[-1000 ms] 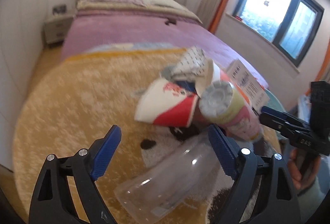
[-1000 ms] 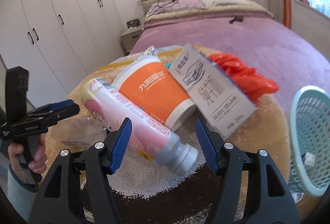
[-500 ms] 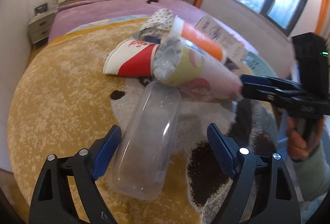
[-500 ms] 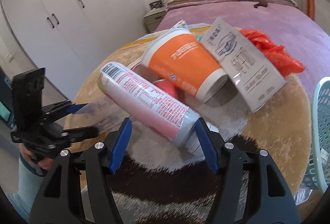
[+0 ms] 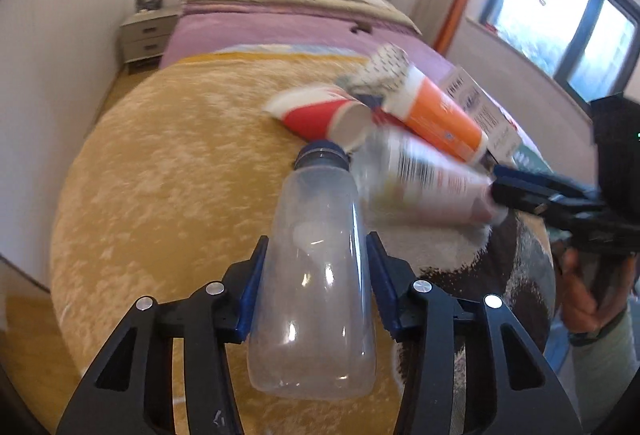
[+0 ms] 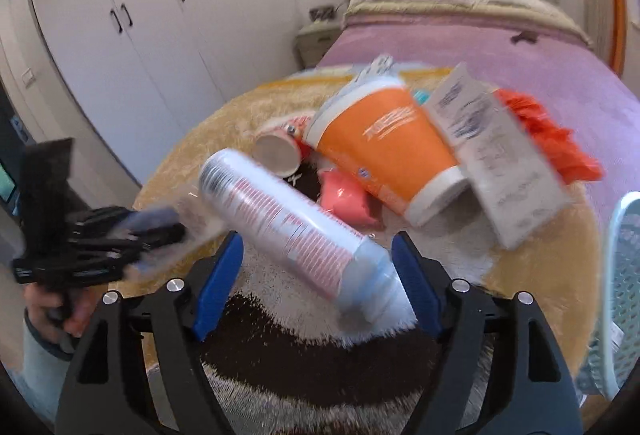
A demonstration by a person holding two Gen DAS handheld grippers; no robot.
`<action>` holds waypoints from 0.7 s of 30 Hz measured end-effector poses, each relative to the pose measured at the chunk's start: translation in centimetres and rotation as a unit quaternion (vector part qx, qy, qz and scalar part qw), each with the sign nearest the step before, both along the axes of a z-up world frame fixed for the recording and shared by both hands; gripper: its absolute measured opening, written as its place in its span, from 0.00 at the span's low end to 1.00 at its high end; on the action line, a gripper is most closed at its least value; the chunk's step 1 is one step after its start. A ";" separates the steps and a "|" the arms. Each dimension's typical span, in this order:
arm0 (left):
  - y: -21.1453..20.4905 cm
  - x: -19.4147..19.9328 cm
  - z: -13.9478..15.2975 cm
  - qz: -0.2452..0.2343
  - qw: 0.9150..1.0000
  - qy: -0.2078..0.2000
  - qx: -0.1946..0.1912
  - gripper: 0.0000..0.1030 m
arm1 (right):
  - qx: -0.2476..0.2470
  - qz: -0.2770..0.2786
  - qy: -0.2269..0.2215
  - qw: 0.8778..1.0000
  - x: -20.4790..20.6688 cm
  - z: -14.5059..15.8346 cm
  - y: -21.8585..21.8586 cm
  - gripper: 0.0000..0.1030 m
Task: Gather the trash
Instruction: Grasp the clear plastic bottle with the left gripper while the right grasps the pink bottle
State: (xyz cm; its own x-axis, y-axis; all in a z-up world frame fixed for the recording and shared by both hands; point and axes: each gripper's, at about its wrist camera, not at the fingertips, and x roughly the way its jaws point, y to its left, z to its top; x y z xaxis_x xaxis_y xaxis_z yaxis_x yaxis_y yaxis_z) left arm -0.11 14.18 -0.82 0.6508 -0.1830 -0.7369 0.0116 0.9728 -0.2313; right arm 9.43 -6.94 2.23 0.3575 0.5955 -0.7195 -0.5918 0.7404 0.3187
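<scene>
A clear plastic bottle (image 5: 316,295) with a dark cap lies on the round yellow rug (image 5: 180,175). My left gripper (image 5: 316,255) is closing on it, and both blue pads touch its sides. A pink and white can (image 6: 288,219) lies slanted between the jaws of my right gripper (image 6: 316,255), which are opening; the pads stand off its sides. In the left wrist view the right gripper (image 5: 504,187) sits at the can's (image 5: 424,191) near end. An orange cup (image 6: 384,147), a red and white paper cup (image 5: 320,115) and a printed box (image 6: 496,151) lie behind.
A red plastic bag (image 6: 548,131) and a pink packet (image 6: 344,199) lie among the trash. A pale green basket (image 6: 620,275) stands at the rug's right edge. Beyond the rug are the purple bed (image 5: 280,31), a nightstand (image 5: 144,35) and white wardrobes (image 6: 140,15).
My left gripper moved forward over the clear bottle and its jaws closed onto it. The right jaws widened around the pink can, which swung to a new slant.
</scene>
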 end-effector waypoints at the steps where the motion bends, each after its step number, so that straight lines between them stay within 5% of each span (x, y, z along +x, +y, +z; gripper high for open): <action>1: 0.3 0.1 0.0 0.005 1.000 0.000 -0.001 0.44 | -0.002 -0.003 -0.009 1.000 -0.2 -0.1 0.4 0.71; 8: 1.5 -0.7 -0.5 0.027 0.999 -0.007 -0.025 0.44 | -0.080 0.033 -0.020 0.996 -3.3 0.8 2.2 0.72; 14: 1.2 -0.8 -0.9 0.032 0.999 -0.010 -0.037 0.44 | -0.091 0.076 -0.004 0.993 -5.7 1.1 3.0 0.72; 18: 1.6 -1.4 -1.0 0.034 0.998 -0.014 -0.041 0.44 | -0.113 0.082 -0.048 0.989 -5.6 2.1 3.8 0.72; 21: 2.0 -1.7 -1.0 0.035 0.998 -0.015 -0.047 0.44 | -0.119 0.139 -0.035 0.982 -4.8 1.1 5.1 0.77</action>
